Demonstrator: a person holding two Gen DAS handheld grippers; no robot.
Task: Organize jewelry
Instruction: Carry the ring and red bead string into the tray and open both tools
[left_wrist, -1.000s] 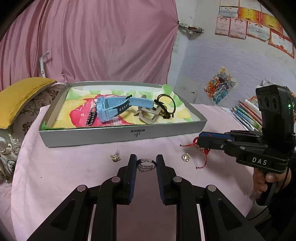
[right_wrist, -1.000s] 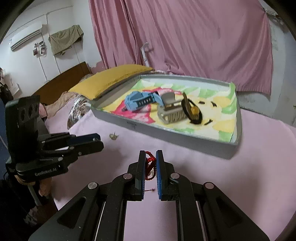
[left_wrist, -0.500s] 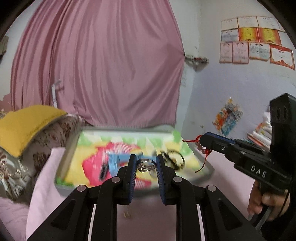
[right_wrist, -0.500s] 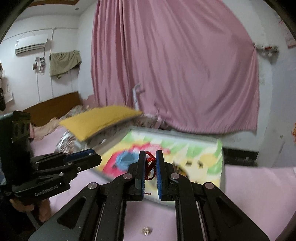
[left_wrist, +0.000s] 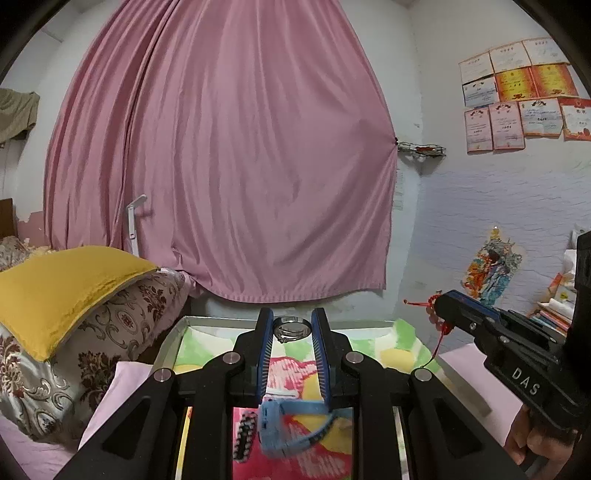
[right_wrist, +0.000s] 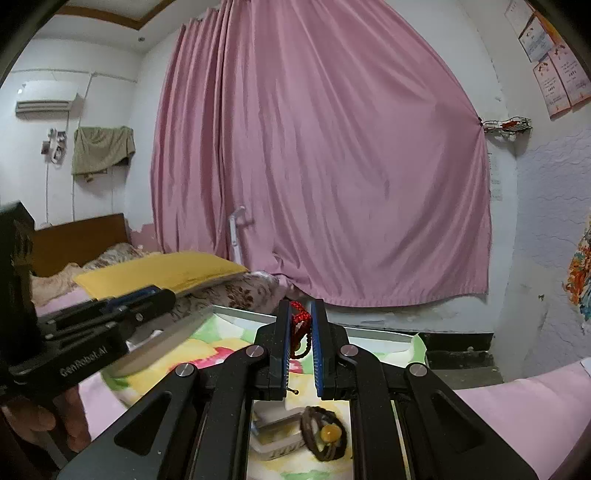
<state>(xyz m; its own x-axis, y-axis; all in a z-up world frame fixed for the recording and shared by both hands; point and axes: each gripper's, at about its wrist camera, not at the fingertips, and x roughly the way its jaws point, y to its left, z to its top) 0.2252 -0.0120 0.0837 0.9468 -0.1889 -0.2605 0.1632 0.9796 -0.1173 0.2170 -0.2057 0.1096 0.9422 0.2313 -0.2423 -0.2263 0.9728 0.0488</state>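
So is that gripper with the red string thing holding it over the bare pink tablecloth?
No, the right gripper pinches the red cord bracelet above the tray, whose colourful lining shows beneath its fingers.

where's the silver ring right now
In the left wrist view, the silver ring sits pinched at the left gripper tips, held above the tray, over the blue watch.

Two tools: one (left_wrist: 291, 328) grips one silver ring (left_wrist: 291, 329), the other (right_wrist: 300, 318) one red cord bracelet (right_wrist: 299, 325). One tray (left_wrist: 173, 341) carries one blue watch (left_wrist: 291, 432), one dark hair tie (right_wrist: 325, 437), and one beaded strap (left_wrist: 245, 435).
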